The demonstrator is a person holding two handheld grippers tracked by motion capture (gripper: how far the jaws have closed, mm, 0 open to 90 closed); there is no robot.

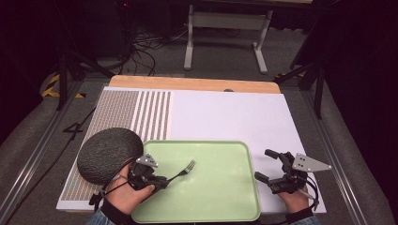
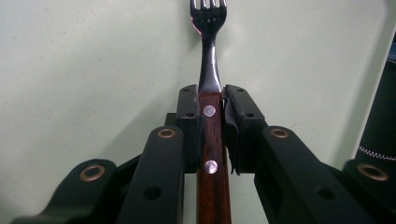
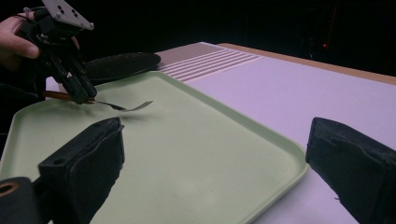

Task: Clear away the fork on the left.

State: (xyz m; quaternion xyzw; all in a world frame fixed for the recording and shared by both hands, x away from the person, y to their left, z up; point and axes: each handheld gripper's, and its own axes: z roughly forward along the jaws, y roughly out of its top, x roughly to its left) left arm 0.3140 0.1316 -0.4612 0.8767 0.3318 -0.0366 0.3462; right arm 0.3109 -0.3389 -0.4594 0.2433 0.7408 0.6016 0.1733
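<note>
The fork (image 1: 184, 169) has a dark wooden handle with two silver rivets and a polished metal neck and tines. The left gripper (image 1: 159, 181) is clamped on that handle, pads pressing both flat sides, over the tray's 8 o'clock part in the high view. The tines point toward 1 o'clock and, in the right gripper view, hang just above the tray floor with a shadow beneath.

The tray (image 1: 234, 146) is pale green, smooth, rectangular with rounded corners and a low raised rim. At its 9 o'clock edge sits a round, dark, woven mat (image 1: 105, 152), slightly overlapped by the rim. Both rest on a white board (image 1: 225, 112) printed with fine stripes at 10 o'clock.

The right gripper (image 1: 267, 165) sits off the tray's 3 o'clock edge, its jaws spread wide with nothing between them. Most of the tray floor from centre to 3 o'clock is free.

The left gripper view shows the rivets and wood grain; the high view shows the whole layout; the right gripper view shows the fork's curved profile.
</note>
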